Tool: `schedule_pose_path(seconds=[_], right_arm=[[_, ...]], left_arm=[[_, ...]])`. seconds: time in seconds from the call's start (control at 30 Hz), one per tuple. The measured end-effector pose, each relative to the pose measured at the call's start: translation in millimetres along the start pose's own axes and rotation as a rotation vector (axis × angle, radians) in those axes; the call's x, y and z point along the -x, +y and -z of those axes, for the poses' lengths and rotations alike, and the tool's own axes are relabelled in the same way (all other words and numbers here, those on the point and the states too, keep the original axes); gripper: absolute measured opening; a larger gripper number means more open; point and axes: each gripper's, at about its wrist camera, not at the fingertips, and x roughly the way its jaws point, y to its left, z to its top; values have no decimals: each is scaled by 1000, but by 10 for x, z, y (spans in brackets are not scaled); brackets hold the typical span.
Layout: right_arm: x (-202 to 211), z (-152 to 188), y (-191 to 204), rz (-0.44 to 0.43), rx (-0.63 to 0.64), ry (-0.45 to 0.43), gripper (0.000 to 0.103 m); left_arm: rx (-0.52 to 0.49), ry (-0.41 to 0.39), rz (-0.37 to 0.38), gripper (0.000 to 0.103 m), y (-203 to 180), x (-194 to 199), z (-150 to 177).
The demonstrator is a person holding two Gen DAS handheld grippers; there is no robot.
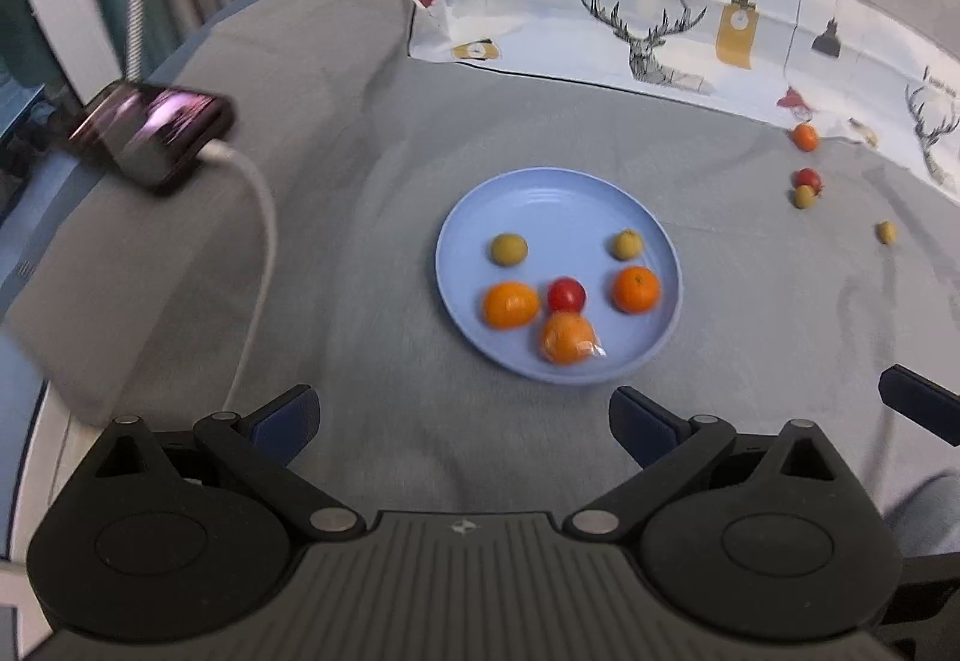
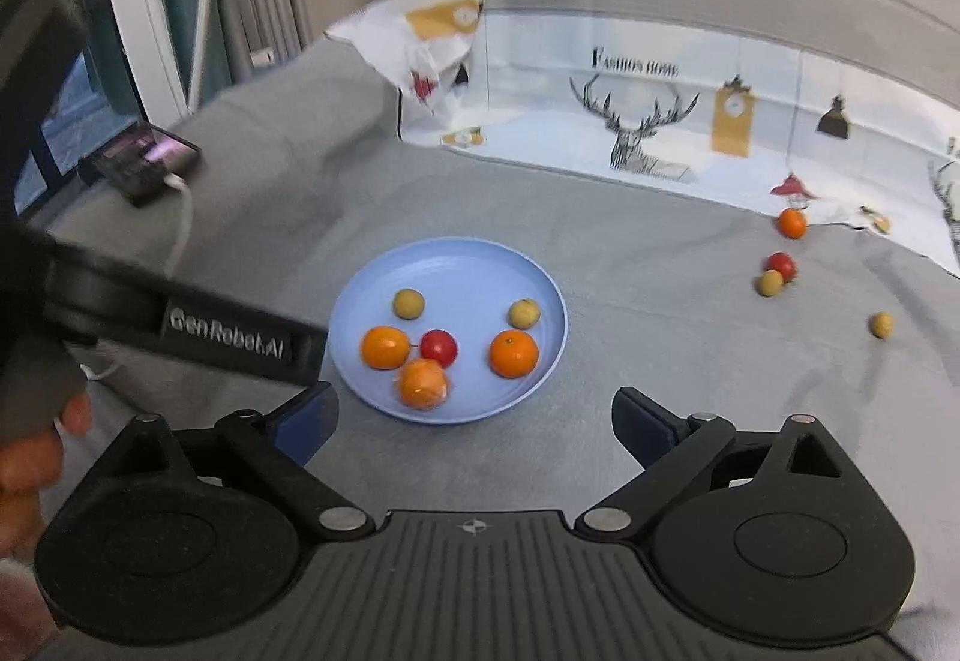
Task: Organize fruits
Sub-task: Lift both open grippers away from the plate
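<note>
On the grey bedspread, a half-filled blue plate (image 1: 654, 241) waits between two empty grippers.

Both the left gripper (image 1: 462, 415) and the right gripper (image 2: 474, 415) hover with jaws spread wide, holding nothing. Six fruits sit on the plate, probably already sorted; a stray orange (image 2: 791, 223), red tomato (image 2: 782, 265) and two yellow-green fruits (image 2: 770, 282) lie well apart to the right, likely next for collection.

Both wrist cameras looked down and forward from near the bed, sharing the blue plate (image 1: 663, 265) (image 2: 552, 301) and the printed pillow (image 1: 660, 19) (image 2: 660, 121).
</note>
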Motion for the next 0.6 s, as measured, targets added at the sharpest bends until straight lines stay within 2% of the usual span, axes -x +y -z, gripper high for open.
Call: schedule_pose_path(seconds=[0.27,0.6], right_arm=[[611,220,133,20,80,-96,100],[1107,349,191,39,118,-209,100]], left_arm=[[6,-97,-17,103,57,577,358],[-14,-178,-15,103,4,989,540]])
